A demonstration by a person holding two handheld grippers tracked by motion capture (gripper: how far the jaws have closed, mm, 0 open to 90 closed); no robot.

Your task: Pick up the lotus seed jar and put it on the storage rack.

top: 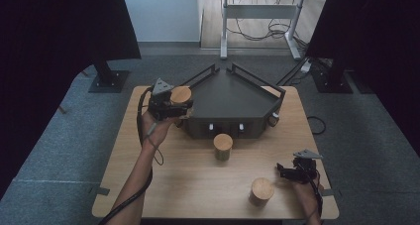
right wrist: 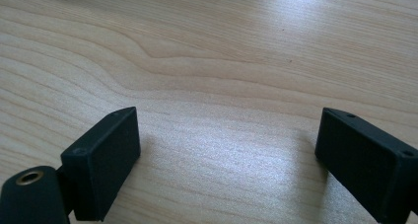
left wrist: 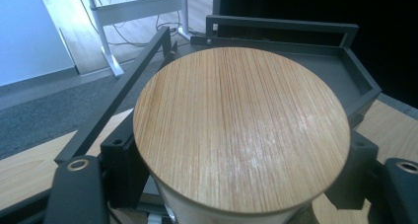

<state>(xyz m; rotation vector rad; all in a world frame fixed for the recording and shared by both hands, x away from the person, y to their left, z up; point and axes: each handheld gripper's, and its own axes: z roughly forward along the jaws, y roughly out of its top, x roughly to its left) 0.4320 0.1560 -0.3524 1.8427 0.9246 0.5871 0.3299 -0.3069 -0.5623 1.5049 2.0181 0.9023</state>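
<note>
A pale cylindrical canister with a round wooden lid is held upright above the left part of the worktop, clamped at its sides; its lid shows fine straight grain, light brown, with a faint whitish sheen; it sits just beside the left corner of a dark angular tray.

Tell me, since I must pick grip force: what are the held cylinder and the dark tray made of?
Cylinder: the top looks like wood or wood veneer, with fine straight grain and a matte sheen; the side below looks paler, material unclear. Tray: dark grey, matte, with thin straight rails, probably painted metal or plastic; the look leaves it open.
</note>
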